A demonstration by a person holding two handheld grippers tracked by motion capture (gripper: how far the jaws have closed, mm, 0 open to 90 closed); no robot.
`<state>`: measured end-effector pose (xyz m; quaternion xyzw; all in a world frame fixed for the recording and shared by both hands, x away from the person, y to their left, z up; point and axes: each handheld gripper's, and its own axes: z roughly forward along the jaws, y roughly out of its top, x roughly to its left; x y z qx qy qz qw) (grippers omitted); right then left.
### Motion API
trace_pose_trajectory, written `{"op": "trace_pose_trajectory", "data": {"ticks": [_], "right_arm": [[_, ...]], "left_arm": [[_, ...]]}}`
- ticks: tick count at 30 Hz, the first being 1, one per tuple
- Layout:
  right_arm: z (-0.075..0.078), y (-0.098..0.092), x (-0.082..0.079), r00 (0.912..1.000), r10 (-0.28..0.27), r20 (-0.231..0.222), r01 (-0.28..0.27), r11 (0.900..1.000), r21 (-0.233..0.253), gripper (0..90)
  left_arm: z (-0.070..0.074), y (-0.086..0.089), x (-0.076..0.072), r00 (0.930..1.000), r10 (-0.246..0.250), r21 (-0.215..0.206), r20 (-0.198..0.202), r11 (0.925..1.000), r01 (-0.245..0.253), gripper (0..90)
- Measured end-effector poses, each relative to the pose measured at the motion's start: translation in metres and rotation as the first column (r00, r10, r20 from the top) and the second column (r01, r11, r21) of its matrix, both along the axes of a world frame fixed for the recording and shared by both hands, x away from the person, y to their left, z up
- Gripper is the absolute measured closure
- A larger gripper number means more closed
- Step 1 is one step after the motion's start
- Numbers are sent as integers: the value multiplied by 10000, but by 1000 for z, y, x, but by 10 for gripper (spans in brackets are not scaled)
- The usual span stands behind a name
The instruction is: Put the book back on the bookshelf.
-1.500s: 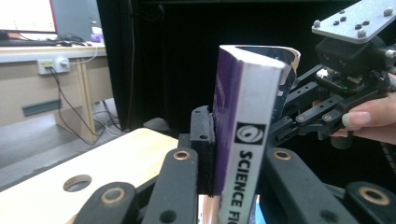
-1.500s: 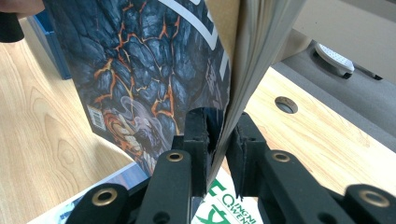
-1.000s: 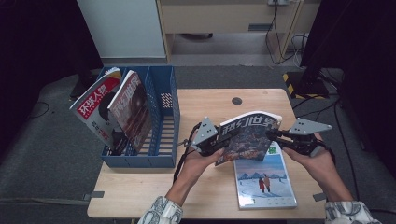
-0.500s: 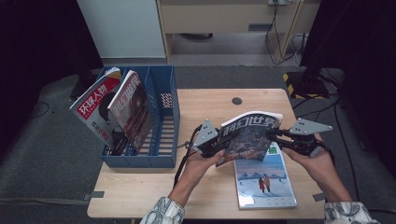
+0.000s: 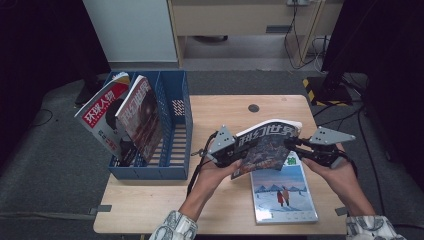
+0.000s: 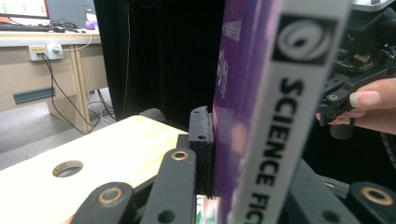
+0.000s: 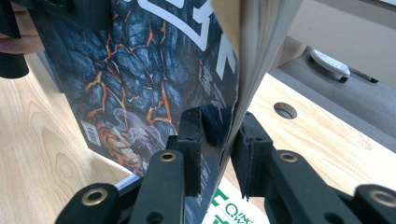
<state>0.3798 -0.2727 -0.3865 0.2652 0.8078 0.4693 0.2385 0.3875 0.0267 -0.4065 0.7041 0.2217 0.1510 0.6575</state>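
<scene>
Dim room, lit tabletop — soft focus up close

The pale wooden table (image 5: 150, 200) is evenly lit from above; surroundings fall black, and the white-spined purple magazine (image 6: 280, 116) blurs near the lens.

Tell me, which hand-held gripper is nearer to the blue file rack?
Left. The left hand-held gripper holds the magazine's edge on the blue file rack side; the right hand-held gripper grips its far edge.

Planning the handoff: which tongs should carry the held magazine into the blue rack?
Left, probably. The left tongs clamp the dark magazine on its spine side, nearer the blue rack. The right tongs pinch the far edge and would have to cross over.
</scene>
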Motion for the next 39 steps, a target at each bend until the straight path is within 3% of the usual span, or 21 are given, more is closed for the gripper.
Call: {"op": "trace_pose_trajectory", "data": {"ticks": [16,19,24,27,30,39], "right_arm": [[0,0,-2,9995,317,-30,-317,9995,57,794],[-1,-1,-1,9997,254,-27,-254,9996,112,775],[-3,-3,2,9997,203,-147,-203,9998,44,707],[-6,-4,5,9995,145,-295,-147,9999,-67,651],[-19,-6,13,9982,15,-592,-34,9995,-320,588],[-42,1,29,9947,-48,-1031,-22,9977,-677,562]], "left_arm": [[0,-1,4,9992,-389,-224,-42,9990,388,726],[0,-1,4,9997,-245,-178,-17,9995,245,802],[1,-1,2,9996,-256,-1,145,9997,256,817],[0,-1,2,9994,-305,21,184,9995,304,818],[0,-2,1,9988,-405,52,282,9992,404,820],[-1,-2,0,9981,-508,-16,338,9987,508,822]]}}
